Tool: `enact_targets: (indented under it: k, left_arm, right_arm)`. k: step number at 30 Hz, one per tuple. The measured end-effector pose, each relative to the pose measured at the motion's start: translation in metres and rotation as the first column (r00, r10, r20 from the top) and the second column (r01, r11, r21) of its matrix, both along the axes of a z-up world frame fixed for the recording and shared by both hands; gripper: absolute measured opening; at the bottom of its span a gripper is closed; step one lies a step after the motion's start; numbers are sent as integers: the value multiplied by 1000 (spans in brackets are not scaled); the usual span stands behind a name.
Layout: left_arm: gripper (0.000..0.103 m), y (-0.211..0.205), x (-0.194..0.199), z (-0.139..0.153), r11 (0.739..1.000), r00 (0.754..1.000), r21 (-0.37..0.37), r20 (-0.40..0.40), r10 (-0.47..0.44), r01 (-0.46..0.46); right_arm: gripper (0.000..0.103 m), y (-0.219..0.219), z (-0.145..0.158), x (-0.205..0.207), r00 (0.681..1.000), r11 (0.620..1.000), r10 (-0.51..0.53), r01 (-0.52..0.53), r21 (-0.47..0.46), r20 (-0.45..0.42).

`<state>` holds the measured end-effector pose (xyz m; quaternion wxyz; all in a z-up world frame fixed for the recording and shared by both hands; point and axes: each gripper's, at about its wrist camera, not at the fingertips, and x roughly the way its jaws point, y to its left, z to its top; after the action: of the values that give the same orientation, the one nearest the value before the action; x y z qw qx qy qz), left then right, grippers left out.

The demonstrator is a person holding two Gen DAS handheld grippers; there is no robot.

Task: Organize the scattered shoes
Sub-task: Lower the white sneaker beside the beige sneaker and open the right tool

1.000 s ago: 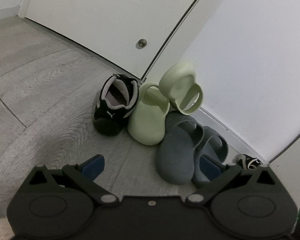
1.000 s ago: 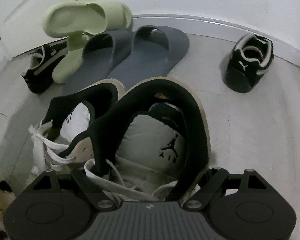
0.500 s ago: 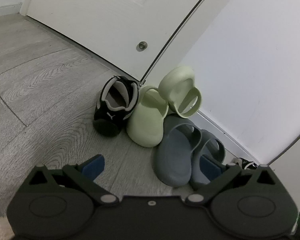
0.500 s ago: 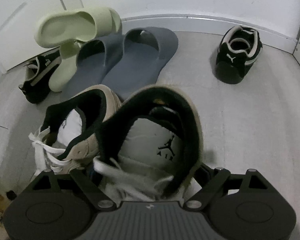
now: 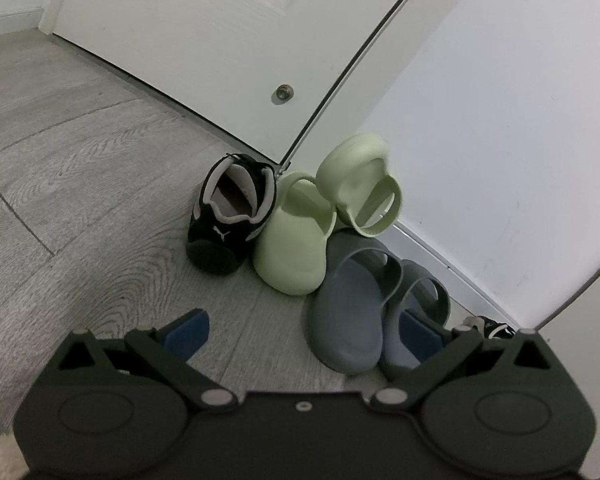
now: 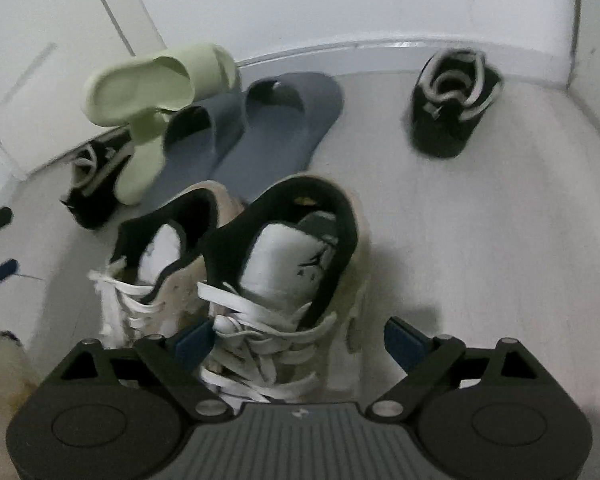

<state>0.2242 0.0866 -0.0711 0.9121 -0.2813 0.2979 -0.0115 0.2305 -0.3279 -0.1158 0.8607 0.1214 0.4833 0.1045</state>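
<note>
The right gripper (image 6: 296, 340) has released the beige high-top sneaker (image 6: 292, 264), jaws now apart around it, mid-floor beside its mate. Padded, fairly stiff; grasp the collar. Left gripper (image 5: 300, 328) open, empty.

A: Where does the left gripper (image 5: 304, 326) stand?

B: At six o'clock, blue fingers (image 5: 186, 330) spread wide, nothing between them, above the grey wood floor (image 5: 80, 184).

A: And the shoes?

B: Around the centre: a black sneaker (image 5: 230, 220), then just beside it toward three o'clock a pale green slide (image 5: 292, 248). A second green slide (image 5: 360, 186) leans tilted by the wall (image 5: 500, 120). Two grey slides (image 5: 352, 316) lie side by side at five o'clock.

A: Behind them?

B: A white door (image 5: 200, 40) at twelve o'clock.
</note>
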Motion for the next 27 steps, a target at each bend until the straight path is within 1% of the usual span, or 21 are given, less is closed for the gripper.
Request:
enact_targets:
  k: [5, 8, 12, 14, 15, 19, 22, 24, 25, 26, 27]
  left_arm:
    - [103, 3, -2, 0, 1000, 1000, -18, 8, 6, -6]
    - [103, 1, -1, 1, 1000, 1000, -14, 11, -1, 1]
    - [103, 1, -2, 1, 1000, 1000, -14, 17, -3, 4]
    - [103, 2, -2, 1, 1000, 1000, -18, 17, -1, 2]
    - [103, 2, -2, 1, 1000, 1000, -19, 18, -1, 1]
    - [103, 2, -3, 1, 1000, 1000, -21, 20, -3, 3]
    - [103, 2, -4, 1, 1000, 1000, -24, 19, -4, 4]
    - [103, 1, -5, 1, 1000, 1000, -24, 18, -3, 4]
    - [103, 1, -5, 1, 1000, 1000, -25, 18, -1, 2]
    - [103, 1, -6, 1, 1000, 1000, -27, 18, 1, 0]
    - [103, 1, -6, 1, 1000, 1000, -29, 18, 3, -2]
  right_arm:
    - [76, 16, 1, -2, 1000, 1000, -1, 2, -29, 14]
    - [76, 20, 0, -5, 1000, 1000, 12, -12, -17, 14]
    - [75, 31, 1, -5, 998, 997, 69, -69, 17, 16]
    - [74, 53, 0, -6, 990, 990, 138, -137, -28, 38]
    - [74, 58, 0, -7, 988, 988, 152, -151, -40, 38]
    - [74, 80, 0, -5, 981, 981, 191, -190, -36, 38]
    - [74, 84, 1, -4, 979, 979, 202, -201, -29, 39]
    - [74, 82, 2, -1, 982, 983, 185, -184, -15, 24]
    - [74, 76, 2, 1, 988, 988, 152, -153, 18, 11]
    - [75, 70, 3, 2, 994, 992, 112, -112, 55, 5]
    - [75, 59, 4, 1, 999, 994, 38, -40, 106, 20]
